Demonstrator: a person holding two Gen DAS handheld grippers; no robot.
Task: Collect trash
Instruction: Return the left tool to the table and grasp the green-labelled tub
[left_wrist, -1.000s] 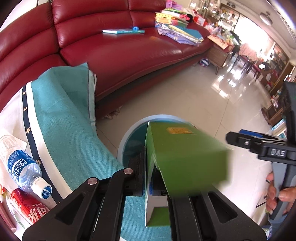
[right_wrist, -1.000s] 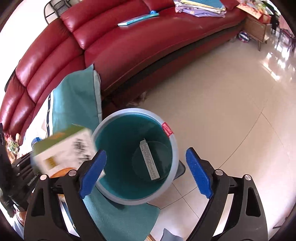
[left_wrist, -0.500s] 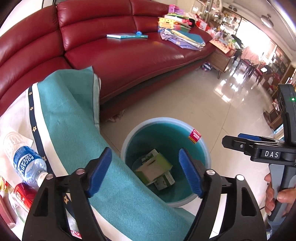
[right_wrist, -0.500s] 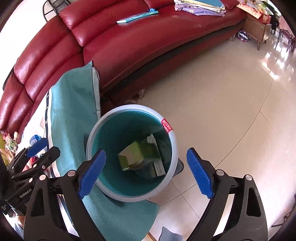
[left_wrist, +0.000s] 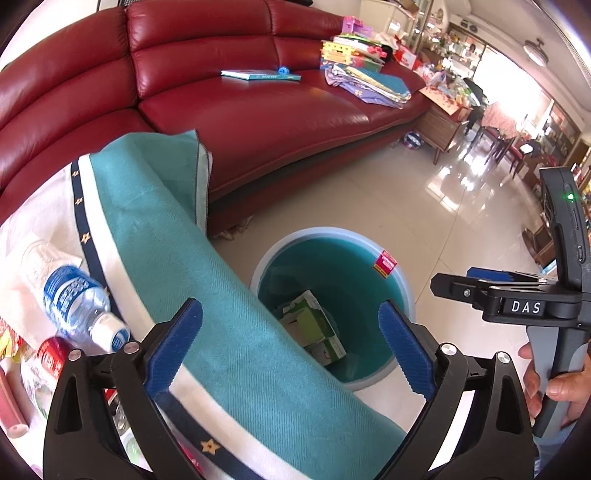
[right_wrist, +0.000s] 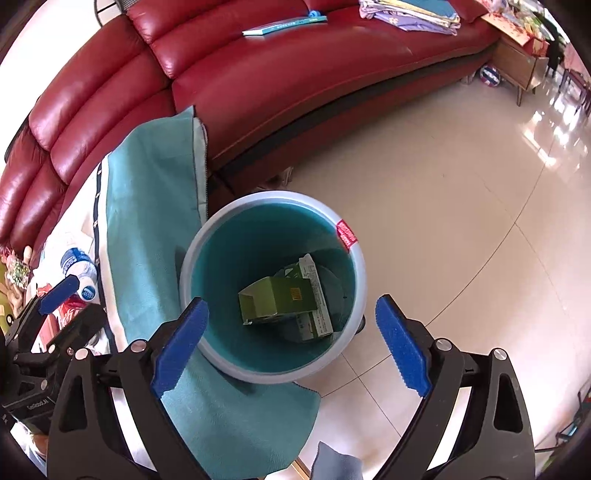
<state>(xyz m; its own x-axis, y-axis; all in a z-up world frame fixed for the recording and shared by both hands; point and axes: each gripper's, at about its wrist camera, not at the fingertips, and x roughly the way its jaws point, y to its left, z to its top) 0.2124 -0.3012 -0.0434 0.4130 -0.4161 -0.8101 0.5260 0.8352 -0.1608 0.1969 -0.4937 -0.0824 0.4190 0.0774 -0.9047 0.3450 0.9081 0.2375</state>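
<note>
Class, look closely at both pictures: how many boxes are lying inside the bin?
2. A green box lies on top, mid-bin; a white-sided box lies under it, towards the right wall. More may be hidden beneath them.
</note>
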